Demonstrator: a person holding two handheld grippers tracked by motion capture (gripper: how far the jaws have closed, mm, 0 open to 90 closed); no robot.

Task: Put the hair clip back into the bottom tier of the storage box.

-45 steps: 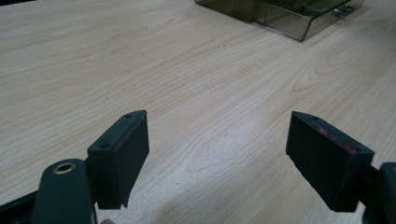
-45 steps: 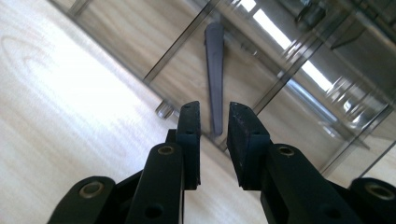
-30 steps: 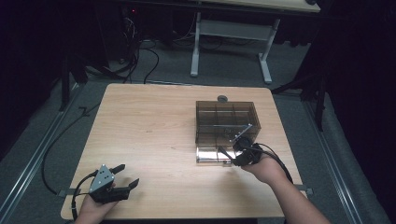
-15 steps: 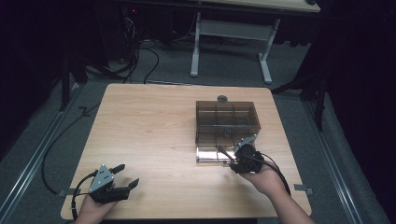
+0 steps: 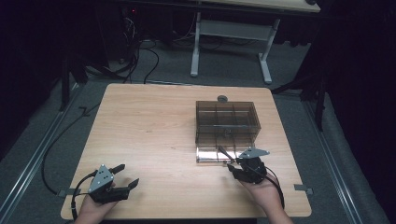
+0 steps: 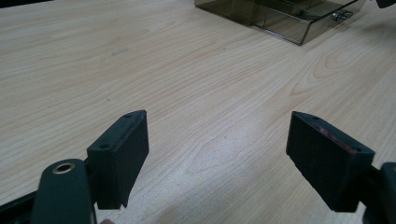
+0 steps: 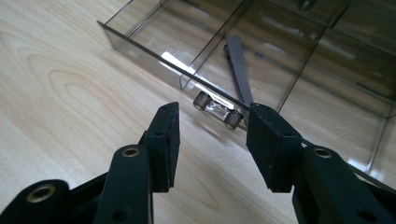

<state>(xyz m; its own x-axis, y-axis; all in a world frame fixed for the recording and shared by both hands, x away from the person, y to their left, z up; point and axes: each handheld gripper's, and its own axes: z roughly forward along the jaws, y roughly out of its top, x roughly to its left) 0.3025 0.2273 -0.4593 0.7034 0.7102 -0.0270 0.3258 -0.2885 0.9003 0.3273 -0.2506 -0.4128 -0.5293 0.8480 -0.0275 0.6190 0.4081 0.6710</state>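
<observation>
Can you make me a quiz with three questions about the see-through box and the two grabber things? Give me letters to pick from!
1. Where is the right gripper?
A. at the box's near edge
B. at the table's far left corner
C. inside the box

2. What colour is the box?
A. bright red
B. smoky see-through brown
C. white

3. How are the left gripper's fingers?
A. clamped on a pen
B. shut tight
C. spread open with nothing between

Answers:
1. A, since its fingers sit just before the drawer handle.
2. B, since the dividers show through its walls.
3. C, since bare table shows between them.
</observation>
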